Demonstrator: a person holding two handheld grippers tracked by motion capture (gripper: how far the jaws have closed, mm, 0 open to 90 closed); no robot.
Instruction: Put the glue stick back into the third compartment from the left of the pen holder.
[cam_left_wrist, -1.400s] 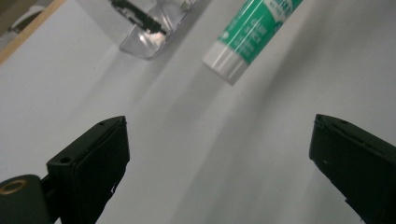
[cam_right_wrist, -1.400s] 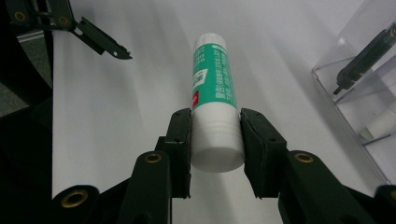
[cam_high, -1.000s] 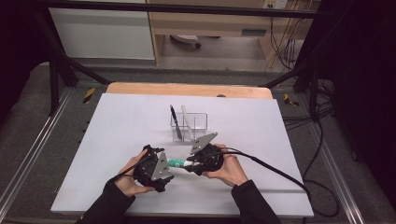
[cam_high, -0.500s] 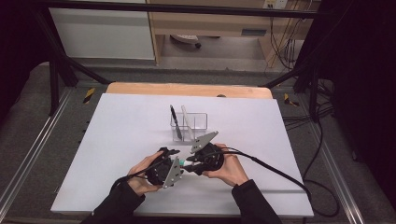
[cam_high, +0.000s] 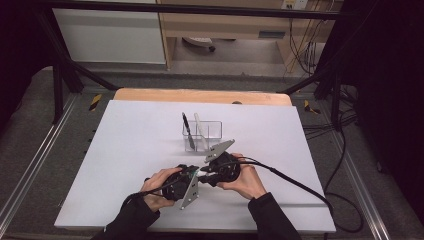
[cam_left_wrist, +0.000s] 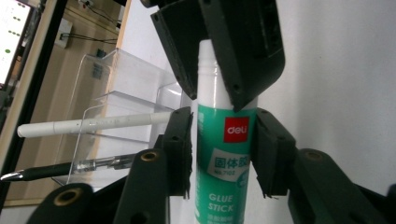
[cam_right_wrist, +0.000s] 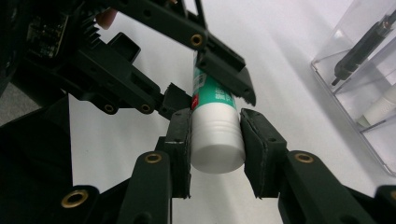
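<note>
A green and white glue stick hangs level between my two grippers above the white table. My right gripper is shut on its white ridged cap. My left gripper faces it from the other end, and its jaws have just been closing on the green body, where the pads now touch both sides. From above, the left gripper and right gripper meet nose to nose near the table's front middle, each held by a hand.
A clear plastic organizer stands just behind the grippers, with a black pen and a white pen leaning in it. The right gripper's cable trails off to the right. A wooden edge borders the table's far side.
My left gripper has slid right onto the glue stick, covering the green body that showed between the grippers, and its jaws have narrowed around it. The right gripper has stayed put.
</note>
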